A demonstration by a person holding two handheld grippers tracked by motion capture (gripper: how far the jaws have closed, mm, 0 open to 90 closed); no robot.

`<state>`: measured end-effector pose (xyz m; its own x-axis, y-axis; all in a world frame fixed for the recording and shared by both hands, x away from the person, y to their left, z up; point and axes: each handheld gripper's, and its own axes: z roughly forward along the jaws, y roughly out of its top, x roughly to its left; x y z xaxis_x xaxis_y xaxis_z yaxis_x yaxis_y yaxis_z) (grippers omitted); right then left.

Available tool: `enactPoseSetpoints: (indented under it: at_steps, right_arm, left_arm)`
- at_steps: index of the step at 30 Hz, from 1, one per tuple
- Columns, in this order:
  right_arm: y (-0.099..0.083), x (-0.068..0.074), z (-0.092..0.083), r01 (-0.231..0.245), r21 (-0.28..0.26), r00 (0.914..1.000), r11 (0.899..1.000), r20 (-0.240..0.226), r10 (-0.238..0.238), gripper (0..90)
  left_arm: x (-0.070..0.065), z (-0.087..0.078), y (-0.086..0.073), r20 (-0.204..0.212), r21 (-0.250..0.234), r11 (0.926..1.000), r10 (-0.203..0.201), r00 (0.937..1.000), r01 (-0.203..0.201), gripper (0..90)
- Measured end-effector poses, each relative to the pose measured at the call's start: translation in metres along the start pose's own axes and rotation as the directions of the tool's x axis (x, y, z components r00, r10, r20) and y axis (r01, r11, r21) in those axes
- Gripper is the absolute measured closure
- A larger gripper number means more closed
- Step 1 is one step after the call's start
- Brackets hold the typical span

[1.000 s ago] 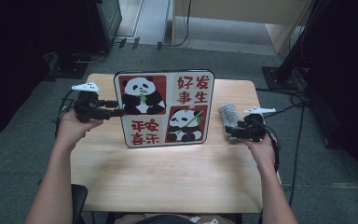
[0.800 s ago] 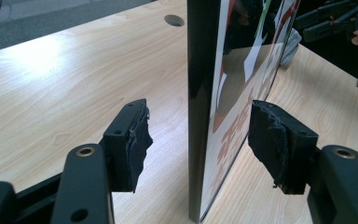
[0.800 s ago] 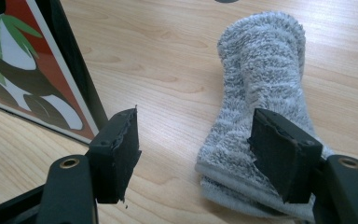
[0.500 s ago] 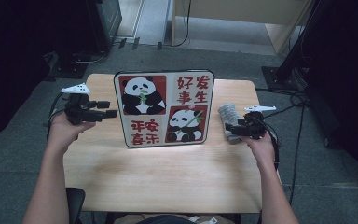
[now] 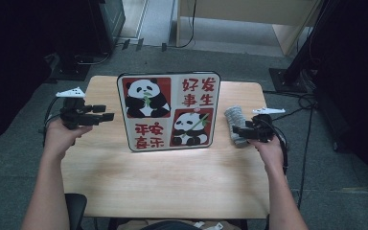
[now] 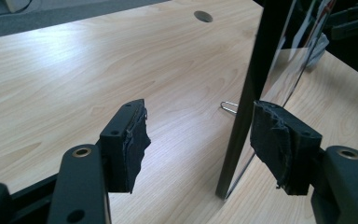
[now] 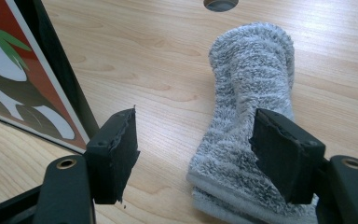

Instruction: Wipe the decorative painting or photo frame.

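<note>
Light wooden table (image 5: 172,187) with a round cable hole (image 6: 203,16), standing on grey carpet floor (image 5: 24,163); dark equipment cabinet (image 5: 103,24) at far left, pale wooden furniture (image 5: 249,14) behind, black stand base (image 5: 292,79) and loose cables (image 5: 306,103) at right; dim room, table brightly lit

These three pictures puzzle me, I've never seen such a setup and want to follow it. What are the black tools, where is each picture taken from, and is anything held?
A person sits at a wooden table with hand-held tongs in each hand. The high view looks down from above; the other two come from cameras riding on each tool, looking along its black jaws. A panda picture frame stands upright mid-table, and a folded grey towel lies to its right. The left tongs are open beside the frame's edge, their jaws having just opened wider, gripping nothing. The right tongs are open over the towel, not pressing it.
</note>
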<state>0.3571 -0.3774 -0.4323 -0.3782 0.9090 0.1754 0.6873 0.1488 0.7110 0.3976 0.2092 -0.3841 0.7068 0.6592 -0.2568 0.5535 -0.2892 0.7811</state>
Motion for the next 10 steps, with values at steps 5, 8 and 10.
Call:
enactPoseSetpoints:
  at_steps: [5, 8, 10]
  right_arm:
    - [0.0001, 0.0005, 0.0003, 0.001, 0.001, 1.0000, 1.000, 0.001, -0.001, 31.9]
    - [0.0001, 0.0004, 0.0006, 0.004, 0.000, 1.0000, 1.000, 0.001, -0.004, 31.9]
    - [0.0001, 0.0003, 0.0006, 0.008, 0.001, 1.0000, 1.000, 0.001, -0.008, 31.9]
  left_arm:
    - [0.0025, -0.0011, -0.0015, -0.005, -0.003, 1.0000, -0.006, 1.0000, 0.006, 35.4]
    - [0.0033, -0.0007, -0.0022, -0.008, 0.002, 1.0000, -0.007, 0.9999, 0.007, 35.0]
    - [0.0038, 0.0001, -0.0028, -0.009, 0.007, 0.9999, -0.010, 0.9999, 0.010, 34.8]
